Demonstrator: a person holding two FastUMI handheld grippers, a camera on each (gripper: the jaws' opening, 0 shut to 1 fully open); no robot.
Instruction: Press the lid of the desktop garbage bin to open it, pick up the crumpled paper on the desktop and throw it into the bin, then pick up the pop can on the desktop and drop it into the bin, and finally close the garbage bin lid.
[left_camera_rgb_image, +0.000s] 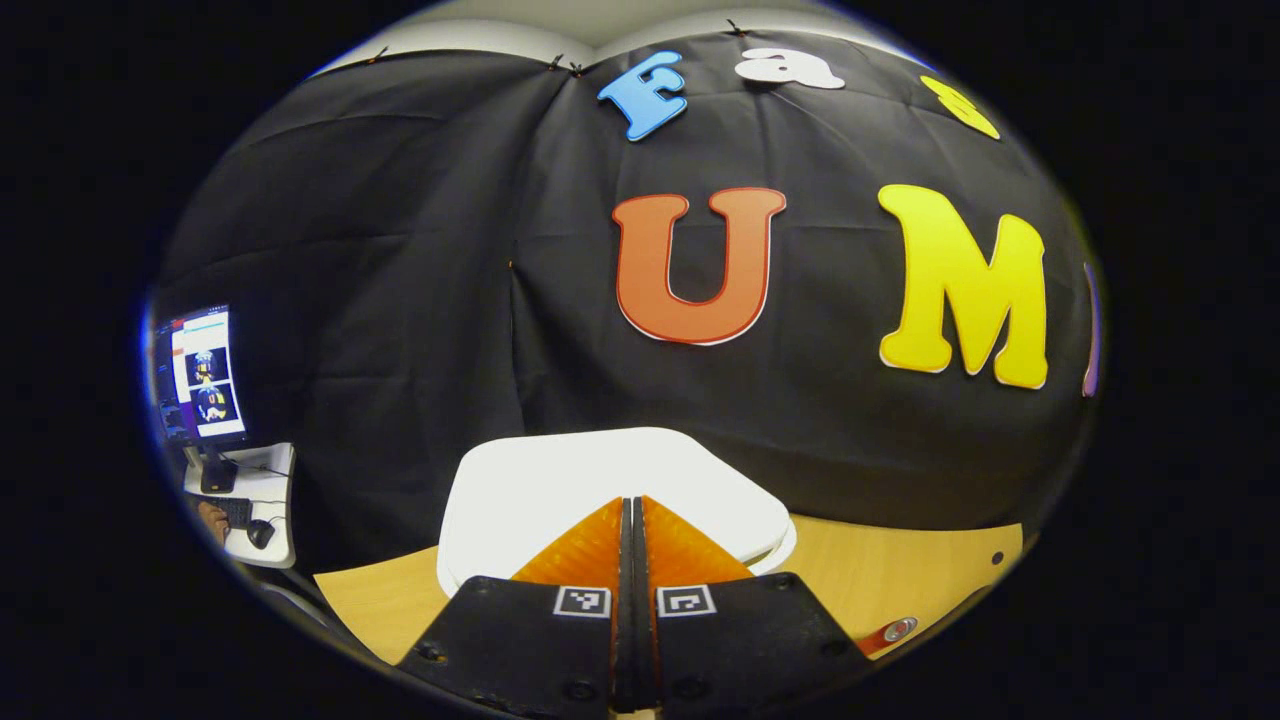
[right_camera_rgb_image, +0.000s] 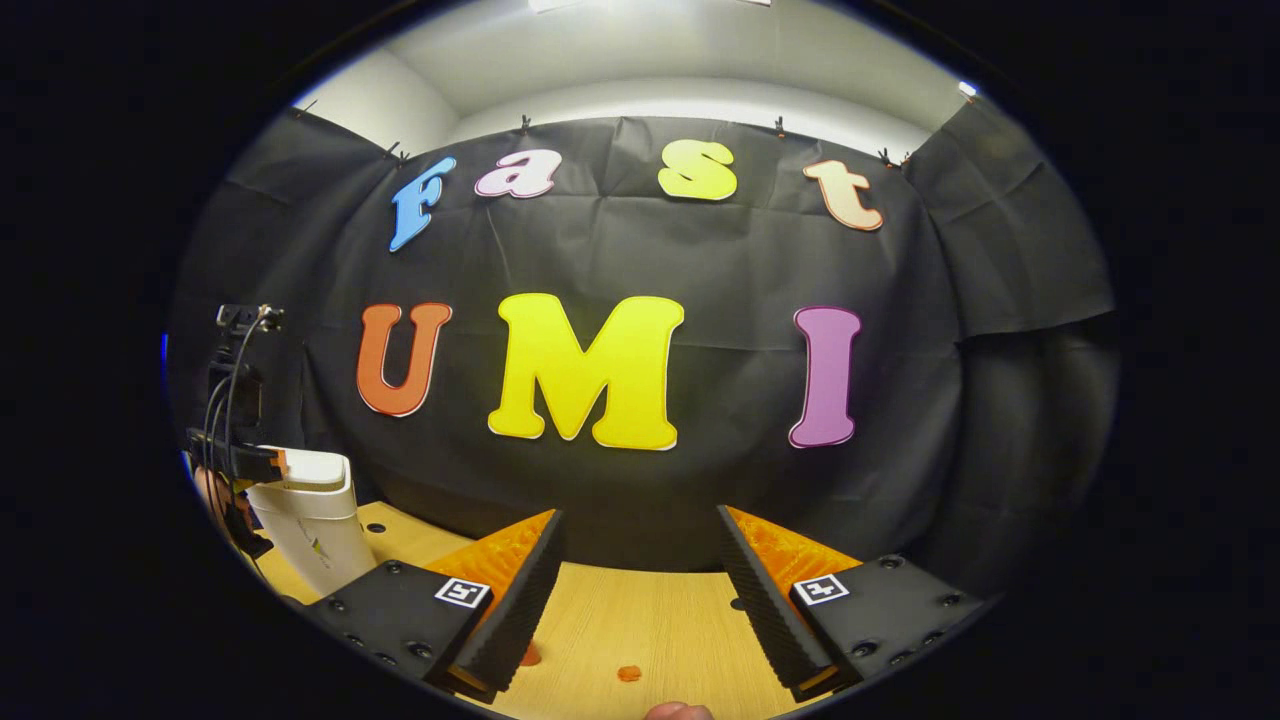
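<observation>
While the left gripper (left_camera_rgb_image: 632, 515) has its fingers pressed together with nothing between them, its tips sit over the flat white lid (left_camera_rgb_image: 560, 480) of the garbage bin (right_camera_rgb_image: 315, 520), which stands on the wooden table (left_camera_rgb_image: 880, 570). In the right gripper view, the bin stands at the far left with the left gripper on top, and the right gripper (right_camera_rgb_image: 640, 540) hangs above the table, fingers wide apart and empty.

A white bin lid (left_camera_rgb_image: 610, 490) is seen just ahead of the left gripper (left_camera_rgb_image: 634, 520). In the right gripper view, the white bin (right_camera_rgb_image: 315, 520) stands far left of the right gripper (right_camera_rgb_image: 640, 570). The table (right_camera_rgb_image: 640, 620) beneath is light wood-grained, with small orange marks (right_camera_rgb_image: 628, 673). Black-and-white square tags (left_camera_rgb_image: 583, 601) are borne by the gripper bodies.
</observation>
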